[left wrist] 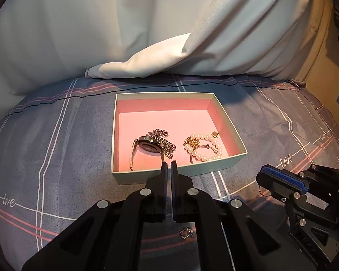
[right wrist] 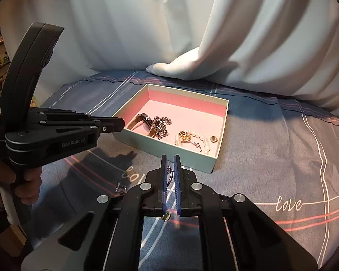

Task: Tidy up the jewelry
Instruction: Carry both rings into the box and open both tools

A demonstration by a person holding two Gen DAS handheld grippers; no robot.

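Your right tongs (right wrist: 170, 158) pinch a small dark-corded piece of jewelry (right wrist: 169, 176) just short of the box (right wrist: 167, 145) (watch and pearls inside); your left tongs (left wrist: 168, 163) are nearly closed, empty.

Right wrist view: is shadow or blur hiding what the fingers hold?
Right wrist view: fingers sharp, but the small dark piece between them sits in their shade, too dim to identify; hard shadow falls beside the box. Left wrist view: box interior warmly lit, jewelry clear, edges fisheye-bent.
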